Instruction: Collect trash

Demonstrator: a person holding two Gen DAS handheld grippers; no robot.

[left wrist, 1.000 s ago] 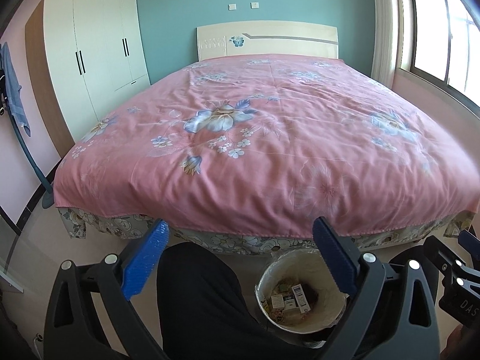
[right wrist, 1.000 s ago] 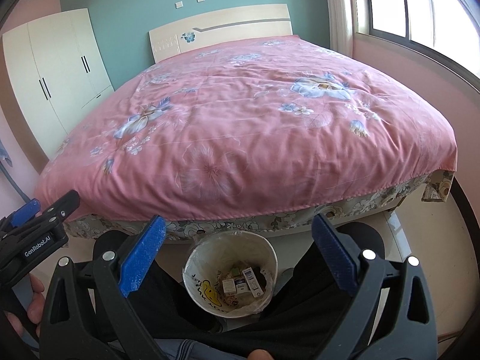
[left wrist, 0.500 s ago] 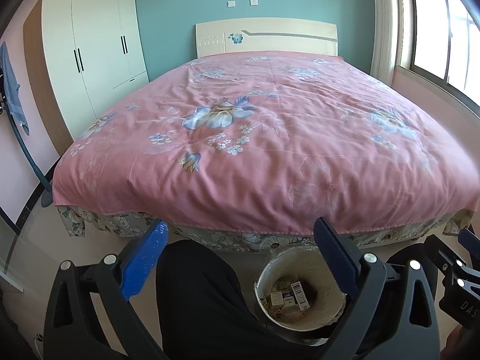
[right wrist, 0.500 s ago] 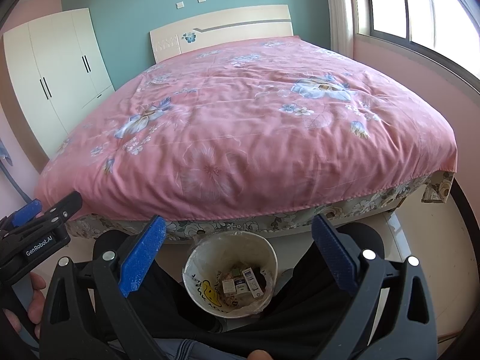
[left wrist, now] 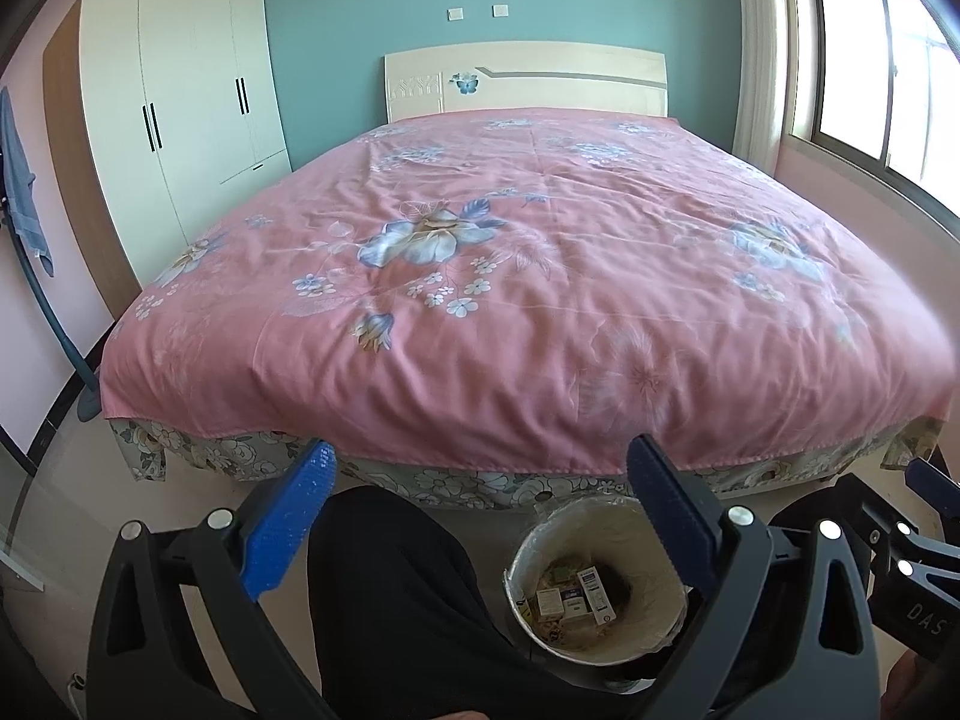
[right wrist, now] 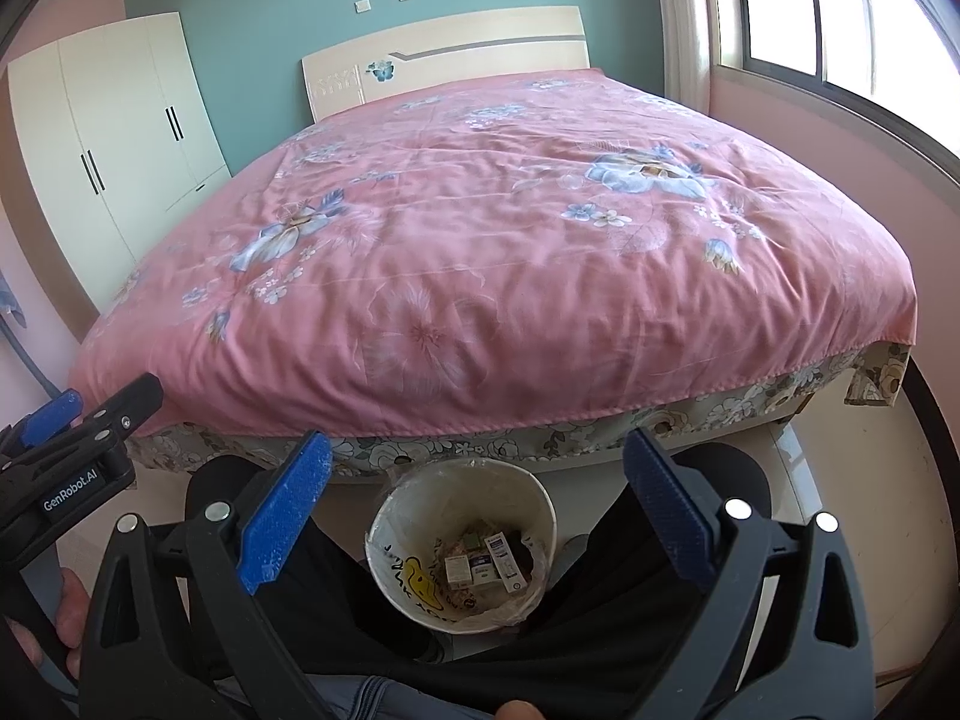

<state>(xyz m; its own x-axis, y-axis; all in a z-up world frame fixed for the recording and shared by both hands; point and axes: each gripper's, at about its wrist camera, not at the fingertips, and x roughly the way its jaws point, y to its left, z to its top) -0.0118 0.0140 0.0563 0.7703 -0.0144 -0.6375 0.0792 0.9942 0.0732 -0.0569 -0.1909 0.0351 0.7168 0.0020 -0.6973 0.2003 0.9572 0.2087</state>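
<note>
Both grippers are hovering at the foot edge of the bed (left wrist: pixel 540 276), fingers spread wide, gripping nothing. The left gripper (left wrist: pixel 480 510) is sitting above the person's dark trouser leg (left wrist: pixel 390 588); the right gripper (right wrist: pixel 477 498) is hanging over the trash bin (right wrist: pixel 390 516). The bin is standing on the floor just beside the bed's foot edge, between the person's legs, with small boxes (right wrist: pixel 486 564) lying inside.
</note>
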